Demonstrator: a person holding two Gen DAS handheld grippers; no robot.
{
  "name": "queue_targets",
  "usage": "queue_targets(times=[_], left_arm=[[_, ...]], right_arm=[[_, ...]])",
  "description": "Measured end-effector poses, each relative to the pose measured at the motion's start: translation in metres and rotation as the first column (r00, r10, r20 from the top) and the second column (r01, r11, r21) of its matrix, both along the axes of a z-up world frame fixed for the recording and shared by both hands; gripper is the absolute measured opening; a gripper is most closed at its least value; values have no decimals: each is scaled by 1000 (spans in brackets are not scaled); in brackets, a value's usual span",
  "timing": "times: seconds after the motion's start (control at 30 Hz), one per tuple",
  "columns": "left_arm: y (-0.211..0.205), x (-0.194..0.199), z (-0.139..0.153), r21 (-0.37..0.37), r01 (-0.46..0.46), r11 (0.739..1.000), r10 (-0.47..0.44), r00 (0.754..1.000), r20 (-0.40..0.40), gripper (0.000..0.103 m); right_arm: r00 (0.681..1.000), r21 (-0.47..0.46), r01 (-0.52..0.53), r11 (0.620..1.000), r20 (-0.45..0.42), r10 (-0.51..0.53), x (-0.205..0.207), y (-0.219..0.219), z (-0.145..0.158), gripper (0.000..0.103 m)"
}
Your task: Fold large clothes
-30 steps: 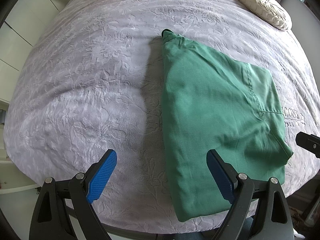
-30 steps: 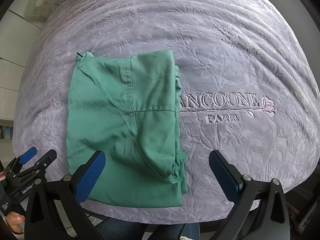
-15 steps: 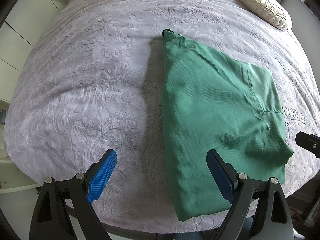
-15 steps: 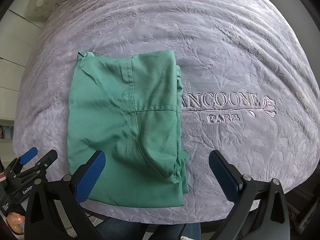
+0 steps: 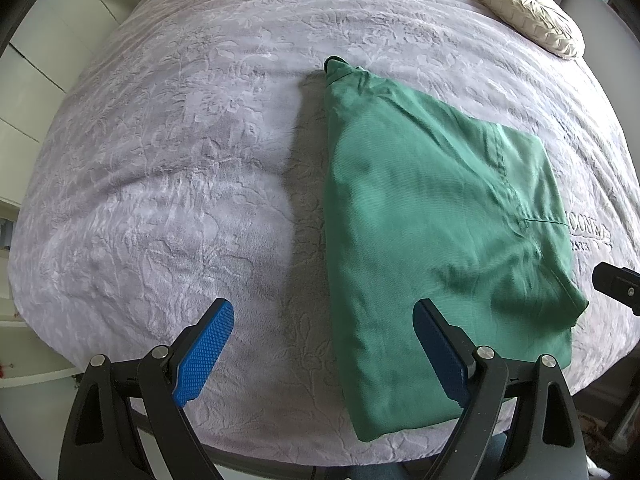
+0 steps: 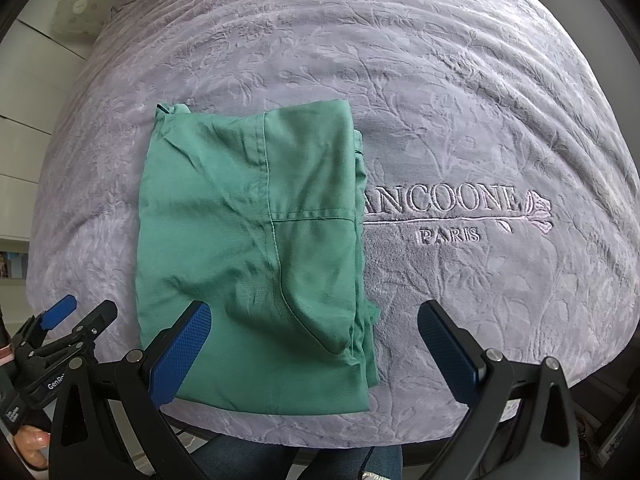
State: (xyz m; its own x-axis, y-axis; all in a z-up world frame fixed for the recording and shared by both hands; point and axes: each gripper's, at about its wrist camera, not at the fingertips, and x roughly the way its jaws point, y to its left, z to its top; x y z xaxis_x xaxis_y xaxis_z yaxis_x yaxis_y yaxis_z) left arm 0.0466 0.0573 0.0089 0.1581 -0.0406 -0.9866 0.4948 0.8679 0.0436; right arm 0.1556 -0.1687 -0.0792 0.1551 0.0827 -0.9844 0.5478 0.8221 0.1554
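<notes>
A green garment lies folded into a flat rectangle on the lilac bedspread, near the bed's front edge. It also shows in the right wrist view, with a seam and layered edges on its right side. My left gripper is open and empty, held above the garment's front left edge. My right gripper is open and empty, above the garment's front right corner. The left gripper also shows at the lower left of the right wrist view.
The bedspread bears embroidered lettering right of the garment. A cream round cushion lies at the far right of the bed. White cupboards stand to the left. The bed's front edge is just below the grippers.
</notes>
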Motion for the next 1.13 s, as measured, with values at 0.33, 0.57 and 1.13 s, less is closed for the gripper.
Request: queue_targets(times=[0.33, 0.57, 1.13], left_arm=[[-1, 0, -1, 6, 0, 1000, 0, 1000, 1, 92], [0, 0, -1, 2, 2, 1000, -2, 1000, -2, 92], [-1, -2, 4, -21, 3, 1000, -2, 1000, 13, 92]], right_arm=[[1000, 1, 2, 1000, 3, -2, 1, 4, 0, 103], [1000, 1, 3, 1000, 5, -3, 2, 7, 0, 103], [1000, 3, -4, 1000, 9, 4, 4, 11, 0, 103]])
